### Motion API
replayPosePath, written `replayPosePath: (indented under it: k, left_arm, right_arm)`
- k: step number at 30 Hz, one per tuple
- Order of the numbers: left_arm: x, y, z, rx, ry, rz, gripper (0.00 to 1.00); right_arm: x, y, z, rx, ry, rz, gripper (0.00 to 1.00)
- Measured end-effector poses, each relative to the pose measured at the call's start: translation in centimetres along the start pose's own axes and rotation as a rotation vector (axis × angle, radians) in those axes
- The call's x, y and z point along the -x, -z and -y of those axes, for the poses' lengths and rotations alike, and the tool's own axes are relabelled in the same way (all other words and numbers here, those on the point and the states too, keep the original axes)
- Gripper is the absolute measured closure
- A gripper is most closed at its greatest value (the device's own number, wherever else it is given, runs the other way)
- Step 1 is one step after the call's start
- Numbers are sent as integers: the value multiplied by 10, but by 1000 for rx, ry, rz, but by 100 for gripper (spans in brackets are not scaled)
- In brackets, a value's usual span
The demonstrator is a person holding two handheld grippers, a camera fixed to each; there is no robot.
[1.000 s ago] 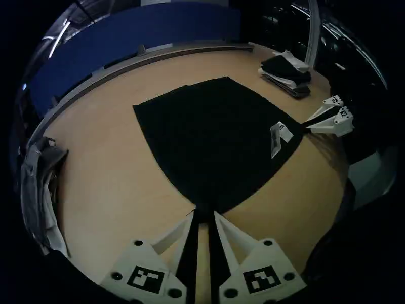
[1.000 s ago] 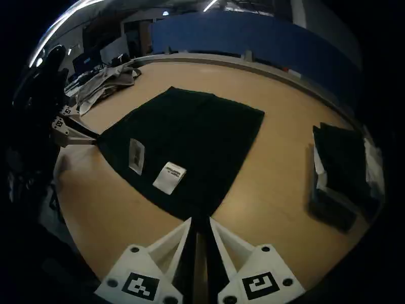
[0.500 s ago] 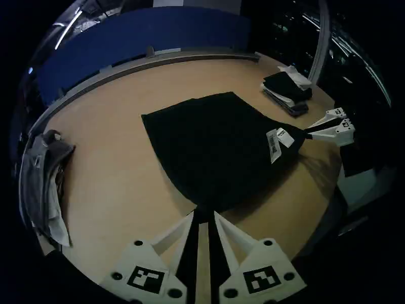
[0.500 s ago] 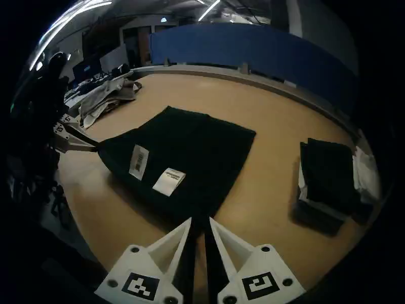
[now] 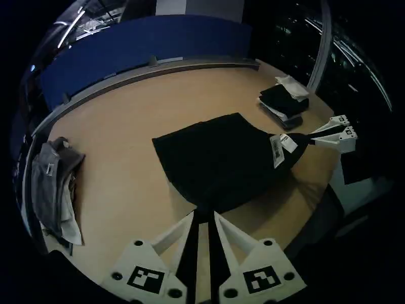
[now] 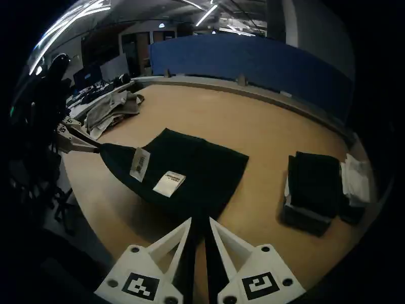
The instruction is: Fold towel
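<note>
**Near edge lifted: carry it over to the far edge**

Closest to you, the left gripper (image 5: pixel 203 213) has its fingers drawn narrow, with a corner of the dark towel (image 5: pixel 223 157) pinched between them. The right gripper (image 6: pixel 200 220) is the same, fingers nearly together on the other near corner. In each gripper's view you can see the other one off to the side, with the cloth drawn to a point at its tips.

The near edge hangs taut between your two grips, clear of the table (image 5: pixel 126 126). The far half of the towel lies flat on the wood. Two white labels (image 6: pixel 169 183) show on the raised part, close to the left gripper's corner.

By the look of it, you are in the first fold. The next move calls for carrying both corners forward together, level and equally high, so the near edge lands square on the far edge. Let one hand lead and the fold will likely skew. Keep the cloth tight between the grips, or the middle may sag and crease.

Farther off on the table, a stack of folded towels (image 6: pixel 314 192) sits on the right gripper's side, well apart from your work. A heap of grey cloth (image 5: pixel 53 187) lies on the opposite side. Behind the table's curved far rim stands a blue partition (image 5: pixel 142 45), and beyond it a dim room with ceiling lights (image 6: pixel 205 7).
</note>
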State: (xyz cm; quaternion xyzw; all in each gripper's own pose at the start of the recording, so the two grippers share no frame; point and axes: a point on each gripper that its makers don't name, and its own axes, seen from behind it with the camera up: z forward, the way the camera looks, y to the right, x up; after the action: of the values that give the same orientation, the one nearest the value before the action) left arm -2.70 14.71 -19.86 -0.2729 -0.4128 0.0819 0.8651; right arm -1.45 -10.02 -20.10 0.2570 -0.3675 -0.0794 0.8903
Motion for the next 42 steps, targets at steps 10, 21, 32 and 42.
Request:
replayPosePath:
  k: [10, 21, 32, 42]
  left_arm:
    - [1, 13, -8, 6, 16, 17, 88]
    - [5, 12, -8, 0, 35, 46, 88]
    - [-9, 2, 1, -5, 72, 63, 88]
    - [-40, -25, 21, -23, 89, 65, 88]
  right_arm:
    - [-5, 18, 5, -4, -23, -1, 90]
    - [-5, 16, 6, -7, -25, 9, 90]
    - [-14, 3, -5, 2, -34, 21, 90]
    - [-31, -29, -31, 22, -37, 25, 90]
